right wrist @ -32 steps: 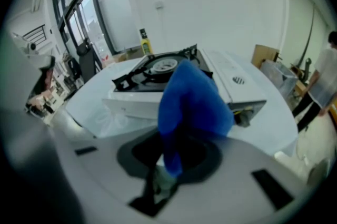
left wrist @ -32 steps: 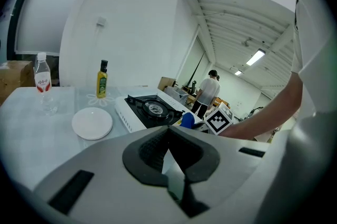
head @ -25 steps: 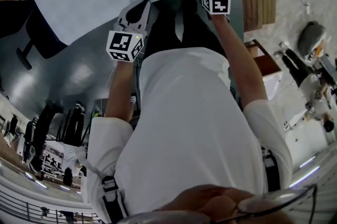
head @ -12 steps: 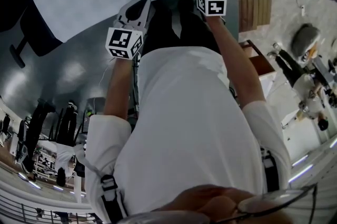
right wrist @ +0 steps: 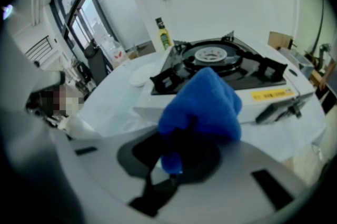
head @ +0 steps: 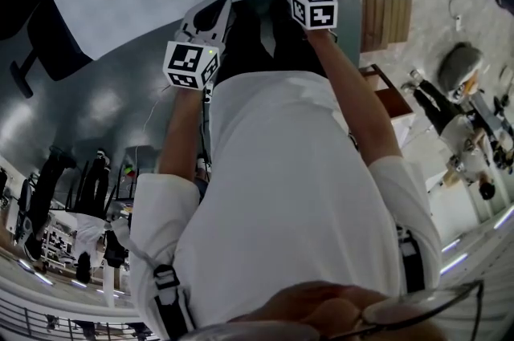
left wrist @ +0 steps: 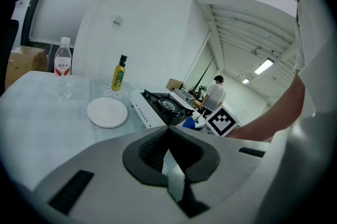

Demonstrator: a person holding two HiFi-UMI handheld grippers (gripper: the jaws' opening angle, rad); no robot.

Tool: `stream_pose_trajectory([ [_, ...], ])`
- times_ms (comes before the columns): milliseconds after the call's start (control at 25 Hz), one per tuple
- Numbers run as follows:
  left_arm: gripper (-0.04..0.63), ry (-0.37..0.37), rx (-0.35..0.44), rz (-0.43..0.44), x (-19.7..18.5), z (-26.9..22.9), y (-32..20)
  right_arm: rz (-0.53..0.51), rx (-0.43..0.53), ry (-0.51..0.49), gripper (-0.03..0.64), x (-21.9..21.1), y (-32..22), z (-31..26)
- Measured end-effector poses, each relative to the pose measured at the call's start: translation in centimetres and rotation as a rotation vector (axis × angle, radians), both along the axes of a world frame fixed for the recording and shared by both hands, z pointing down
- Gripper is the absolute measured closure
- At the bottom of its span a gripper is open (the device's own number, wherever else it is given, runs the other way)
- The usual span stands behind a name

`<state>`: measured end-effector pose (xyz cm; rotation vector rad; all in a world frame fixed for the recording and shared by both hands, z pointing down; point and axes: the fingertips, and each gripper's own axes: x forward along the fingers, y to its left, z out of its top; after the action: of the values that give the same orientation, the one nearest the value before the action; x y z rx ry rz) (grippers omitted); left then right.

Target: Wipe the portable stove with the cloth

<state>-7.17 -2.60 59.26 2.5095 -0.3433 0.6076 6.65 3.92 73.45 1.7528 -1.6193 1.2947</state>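
Right gripper: jaws clamped on the blue cloth. The cloth stands up out of the jaws in a bunched lump. From your right gripper view it covers the middle of the stove's near side and part of the black top.

Stove: white body with black pan supports, sitting on the table straight ahead of your right gripper. The burner shows just above the cloth. A yellow label and a dark knob on the front panel lie right of the cloth, in clear sight. In the head view the cloth sits right at the stove's front edge. Contact cannot be read from any view.

Left gripper: jaws together, nothing between them. You hold it over the table's near edge, left of the right gripper and apart from the stove.

Surroundings:
- A white plate lies flat on the table left of the stove, near it but not touching.
- An oil bottle stands upright behind the plate.
- A water bottle stands upright further left, well apart from the stove.
- A cardboard box sits beyond the table's left end.

Between the cloth and the stove top, only the raised pan supports stand in the path.
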Motion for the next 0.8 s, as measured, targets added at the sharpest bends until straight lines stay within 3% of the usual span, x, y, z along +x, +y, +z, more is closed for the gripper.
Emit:
stream_pose_trajectory([
  [800,0.563,-0.019,-0.009,-0.025,-1.6,0.5,-1.3,-0.153,0.028,-0.087,0.538,-8.1,-3.2,-0.7],
])
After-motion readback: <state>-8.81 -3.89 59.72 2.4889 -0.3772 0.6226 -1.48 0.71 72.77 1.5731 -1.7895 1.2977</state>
